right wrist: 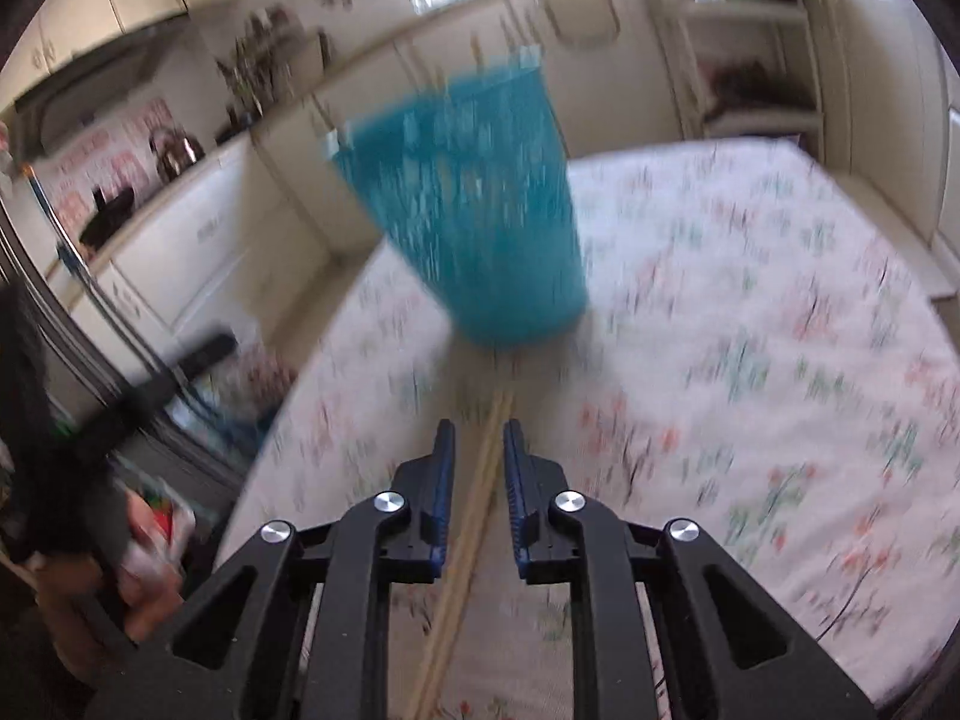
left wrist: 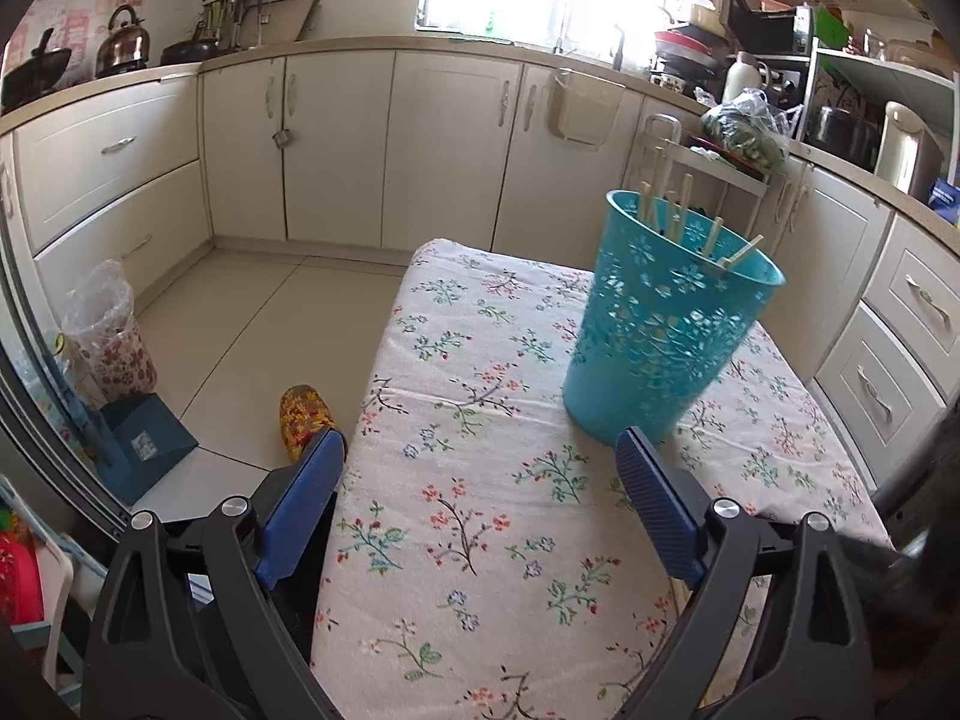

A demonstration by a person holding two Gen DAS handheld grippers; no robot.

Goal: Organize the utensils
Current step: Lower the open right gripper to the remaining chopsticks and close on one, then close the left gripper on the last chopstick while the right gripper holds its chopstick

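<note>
Narrowly parted, my right gripper [right wrist: 478,438] straddles a pair of pale wooden chopsticks [right wrist: 480,498] lying on the floral tablecloth [right wrist: 750,330]; the pads sit just beside the sticks without pressing them, so nothing is held. My left gripper [left wrist: 480,450] gapes wide and empty over the same cloth, nearer the table's edge.

I judge the step in hand to be picking up this pair. To do it well I should settle low enough that both sticks lie between the pads, square the jaws across them, and close on the two together so neither rolls free.

Beyond them stands the teal plastic basket with flower-shaped cutouts [right wrist: 474,210], upright on the table, its base just past the far ends of the sticks. Several more wooden chopsticks [left wrist: 678,216] already lean inside it, tips poking above the rim.
</note>
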